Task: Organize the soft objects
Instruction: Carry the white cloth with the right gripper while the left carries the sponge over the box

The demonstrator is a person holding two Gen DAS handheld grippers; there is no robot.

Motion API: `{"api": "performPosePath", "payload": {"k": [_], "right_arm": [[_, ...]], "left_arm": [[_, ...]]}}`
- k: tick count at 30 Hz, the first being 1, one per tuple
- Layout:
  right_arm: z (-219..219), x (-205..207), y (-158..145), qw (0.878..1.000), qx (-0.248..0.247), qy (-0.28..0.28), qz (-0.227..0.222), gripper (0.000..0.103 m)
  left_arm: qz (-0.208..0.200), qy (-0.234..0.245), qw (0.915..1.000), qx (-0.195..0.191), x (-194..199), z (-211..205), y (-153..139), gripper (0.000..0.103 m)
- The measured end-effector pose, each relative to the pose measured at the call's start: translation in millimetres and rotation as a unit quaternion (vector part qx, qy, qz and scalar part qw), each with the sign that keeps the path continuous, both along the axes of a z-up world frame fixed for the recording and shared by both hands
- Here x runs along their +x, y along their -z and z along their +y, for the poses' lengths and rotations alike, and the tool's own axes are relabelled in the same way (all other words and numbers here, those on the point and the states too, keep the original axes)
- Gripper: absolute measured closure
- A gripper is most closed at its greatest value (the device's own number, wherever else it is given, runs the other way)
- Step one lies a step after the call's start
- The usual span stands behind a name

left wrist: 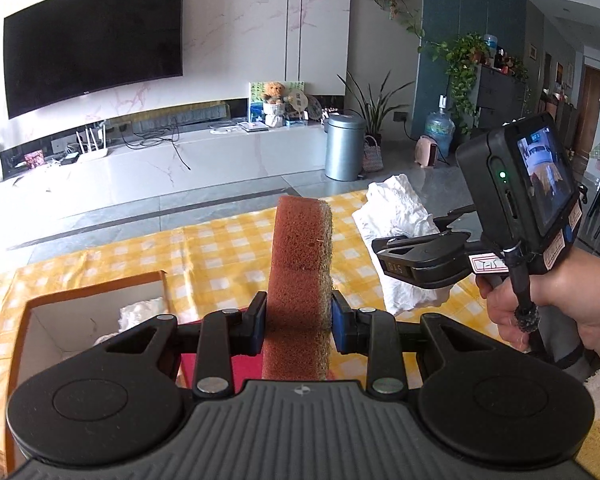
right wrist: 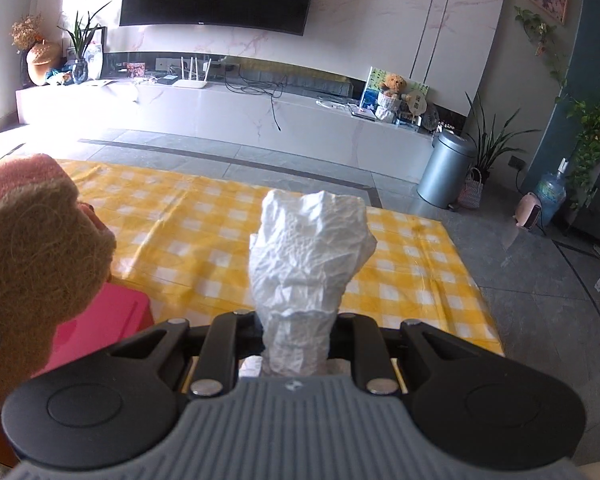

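Observation:
My left gripper [left wrist: 299, 326] is shut on an orange-brown sponge [left wrist: 300, 264] with a tan scouring side, held upright above the yellow checked tablecloth [left wrist: 220, 256]. The sponge also shows at the left edge of the right wrist view [right wrist: 32, 248]. My right gripper [right wrist: 296, 340] is shut on a crumpled white paper towel [right wrist: 308, 256], held upright; its fingertips are hidden by the paper. In the left wrist view the right gripper [left wrist: 384, 246] is at the right with the paper [left wrist: 396, 208] in it. An open cardboard box [left wrist: 88, 312] with white paper inside [left wrist: 140, 312] lies left below the sponge.
A pink box [right wrist: 100, 328] lies under the sponge on the table. Beyond the table's far edge are grey floor tiles, a white TV bench [right wrist: 220, 108], a metal bin [right wrist: 444, 168] and potted plants [right wrist: 492, 140].

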State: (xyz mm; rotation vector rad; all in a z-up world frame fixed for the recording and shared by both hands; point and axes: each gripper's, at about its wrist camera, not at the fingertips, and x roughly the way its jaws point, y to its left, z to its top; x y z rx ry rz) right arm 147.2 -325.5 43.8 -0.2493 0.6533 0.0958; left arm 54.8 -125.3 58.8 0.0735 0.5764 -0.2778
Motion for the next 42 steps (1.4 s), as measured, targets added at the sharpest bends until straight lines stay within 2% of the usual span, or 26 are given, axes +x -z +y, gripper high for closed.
{"api": "performPosePath", "payload": {"k": [3, 6, 11, 14, 19, 23, 27, 32, 33, 36, 42], "right_arm": [[25, -9, -19, 1.000, 0.013, -0.019, -0.010, 0.086], [55, -20, -37, 0.998, 0.028, -0.049, -0.027, 0.086], [95, -34, -62, 0.991, 0.083, -0.091, -0.053, 0.086], [117, -39, -66, 0.984, 0.124, -0.116, -0.047, 0.086], [165, -43, -48, 0.970, 0.167, -0.174, 0.024, 0.086], [205, -39, -4, 0.956, 0.182, -0.199, 0.115, 0.086], [242, -34, 40, 0.944, 0.188, -0.193, 0.192, 0.086], [270, -25, 78, 0.907, 0.239, -0.180, 0.295, 0.086], [274, -26, 82, 0.904, 0.240, -0.179, 0.305, 0.086], [277, -30, 83, 0.910, 0.218, -0.182, 0.303, 0.086], [283, -21, 97, 0.898, 0.231, -0.155, 0.342, 0.086]], "left_arm": [[-0.031, -0.009, 0.9991, 0.026, -17, 21, -16, 0.067], [-0.042, -0.036, 0.9980, 0.032, -27, 47, -29, 0.067], [-0.042, -0.091, 0.9950, 0.001, -32, 94, -38, 0.067], [-0.039, -0.117, 0.9922, -0.019, -34, 118, -34, 0.067], [-0.018, -0.149, 0.9878, -0.041, -29, 152, -21, 0.067], [-0.017, -0.174, 0.9827, -0.061, -29, 177, -15, 0.067], [-0.008, -0.182, 0.9793, -0.087, -34, 202, -6, 0.067], [-0.001, -0.194, 0.9750, -0.108, -37, 226, -1, 0.067], [-0.001, -0.196, 0.9741, -0.112, -38, 230, -2, 0.067], [-0.004, -0.198, 0.9722, -0.125, -46, 241, -2, 0.067], [-0.010, -0.187, 0.9717, -0.144, -45, 246, -7, 0.067]]}}
